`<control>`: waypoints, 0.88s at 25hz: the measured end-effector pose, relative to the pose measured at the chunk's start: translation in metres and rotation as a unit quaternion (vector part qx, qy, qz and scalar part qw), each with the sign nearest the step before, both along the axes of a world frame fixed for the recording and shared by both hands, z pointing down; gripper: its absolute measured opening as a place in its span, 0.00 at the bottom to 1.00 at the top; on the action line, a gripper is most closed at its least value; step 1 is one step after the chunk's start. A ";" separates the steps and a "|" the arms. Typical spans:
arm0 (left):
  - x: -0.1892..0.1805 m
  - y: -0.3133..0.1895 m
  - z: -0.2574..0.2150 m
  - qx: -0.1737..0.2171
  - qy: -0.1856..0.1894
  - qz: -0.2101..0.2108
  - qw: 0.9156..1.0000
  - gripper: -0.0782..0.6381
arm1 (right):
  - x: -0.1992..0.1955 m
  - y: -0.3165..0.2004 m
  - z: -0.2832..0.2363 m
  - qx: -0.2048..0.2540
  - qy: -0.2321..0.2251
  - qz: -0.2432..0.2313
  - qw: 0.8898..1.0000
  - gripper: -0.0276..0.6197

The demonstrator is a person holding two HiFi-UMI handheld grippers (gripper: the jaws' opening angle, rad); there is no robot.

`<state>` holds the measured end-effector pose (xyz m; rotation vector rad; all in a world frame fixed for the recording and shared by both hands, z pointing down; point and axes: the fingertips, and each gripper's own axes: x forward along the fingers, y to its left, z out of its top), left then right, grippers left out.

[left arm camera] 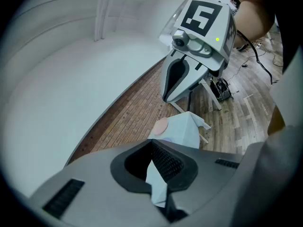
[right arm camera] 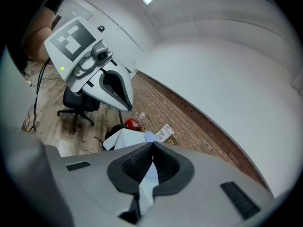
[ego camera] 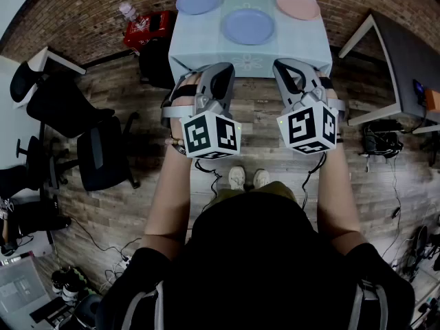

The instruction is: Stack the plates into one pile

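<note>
Apart lie two blue plates (ego camera: 199,1) (ego camera: 248,26), one pink plate (ego camera: 298,5).

Three plates lie apart on the bench (ego camera: 203,45). The left plate (ego camera: 199,1) and the right plate (ego camera: 298,5) lie at the far side. The middle plate (ego camera: 248,26) lies between them, nearer the person. The left gripper (ego camera: 218,72) and the right gripper (ego camera: 289,72) are side by side before the bench, above the floor (ego camera: 258,133). A bag (ego camera: 150,26) sits left of the bench. A chair (ego camera: 103,153) stands farther left, and a desk (ego camera: 405,53) stands on the right.
</note>
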<state>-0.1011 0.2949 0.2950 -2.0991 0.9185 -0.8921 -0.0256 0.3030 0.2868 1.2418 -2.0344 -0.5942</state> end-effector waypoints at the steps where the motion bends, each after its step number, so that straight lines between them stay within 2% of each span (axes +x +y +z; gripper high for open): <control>1: -0.001 -0.001 -0.001 0.000 0.001 0.001 1.000 0.14 | 0.000 -0.002 -0.001 0.000 0.000 0.002 1.000 0.09; 22: -0.016 -0.025 -0.013 0.009 0.010 0.013 1.000 0.14 | -0.027 -0.015 -0.017 0.019 -0.004 -0.005 1.000 0.09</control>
